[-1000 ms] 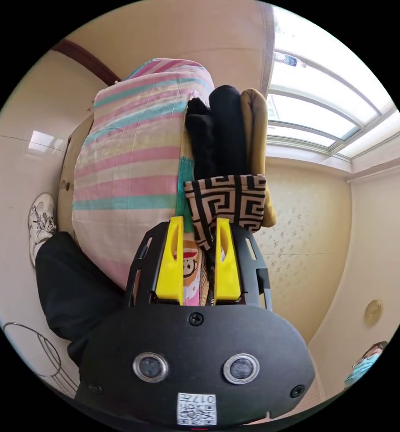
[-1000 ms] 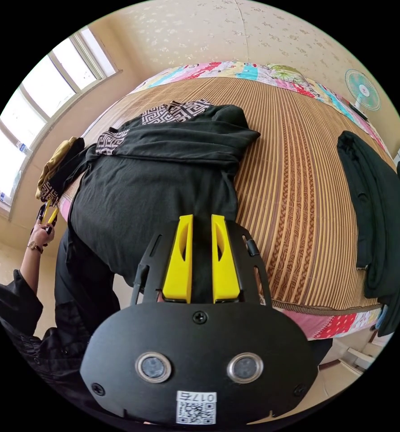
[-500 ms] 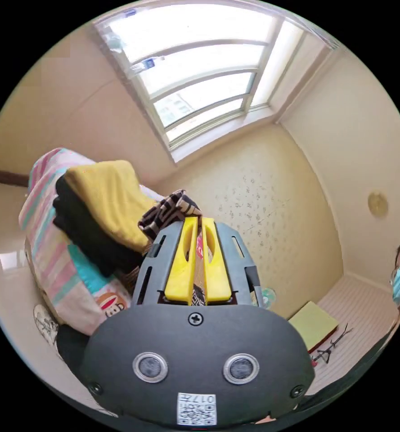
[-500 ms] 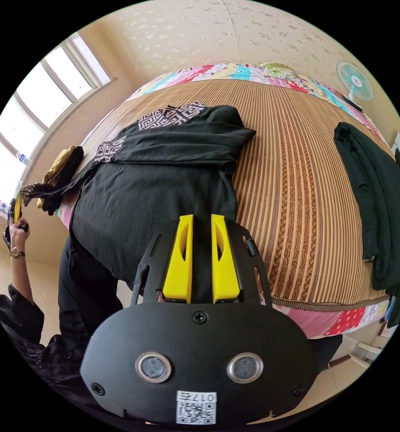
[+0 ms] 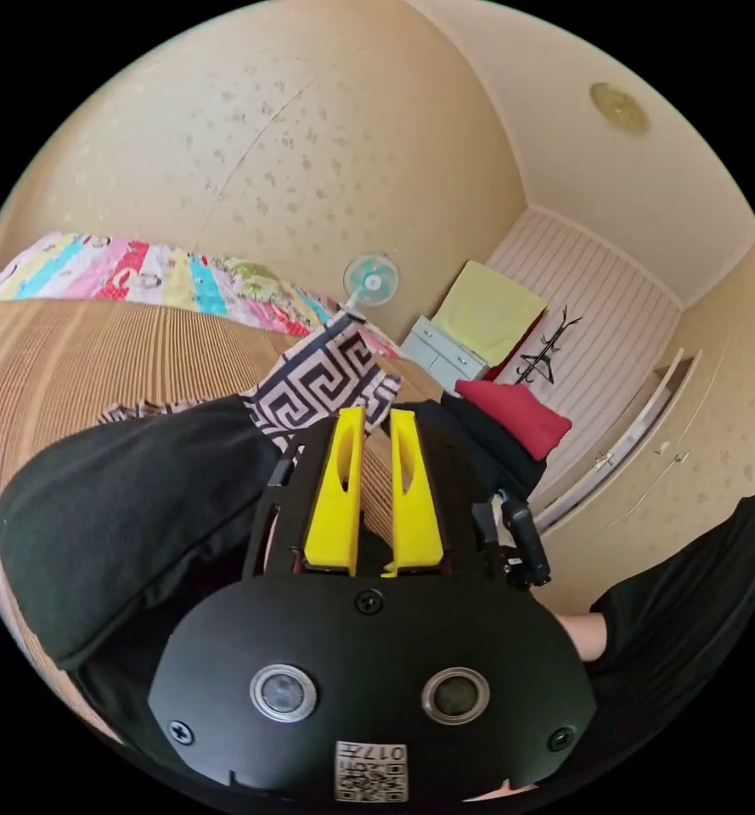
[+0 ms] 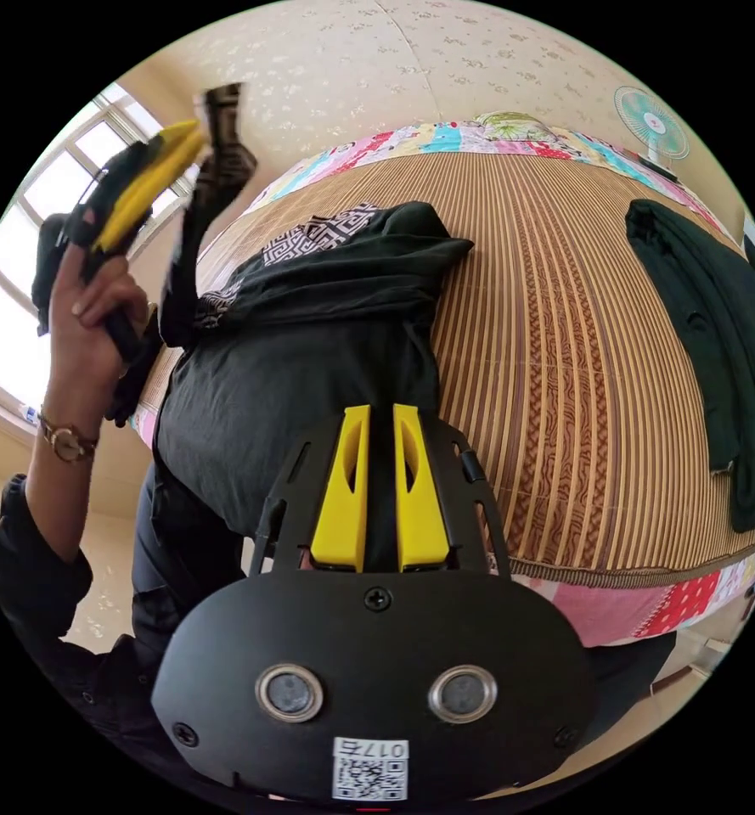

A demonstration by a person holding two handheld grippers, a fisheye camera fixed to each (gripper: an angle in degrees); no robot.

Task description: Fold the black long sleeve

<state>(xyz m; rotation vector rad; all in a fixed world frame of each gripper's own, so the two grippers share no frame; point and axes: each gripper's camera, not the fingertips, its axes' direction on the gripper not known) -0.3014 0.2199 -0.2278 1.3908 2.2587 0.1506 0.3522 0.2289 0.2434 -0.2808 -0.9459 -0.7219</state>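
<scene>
overhead, left gripper clamps the sleeve cuff; right gripper clamps the black long sleeve.

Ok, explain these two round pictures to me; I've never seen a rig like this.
A person holds a hand tool in each hand; each has two yellow jaws and a fisheye camera riding behind them. The left gripper view looks past the left gripper, which carries a patterned cuff of the black shirt. The right gripper view looks past the right gripper, whose jaws stand close together on the shirt's hem. The shirt lies on a striped mat on a bed, with more dark clothes beside it. The person's hand lifts the left gripper there.
</scene>
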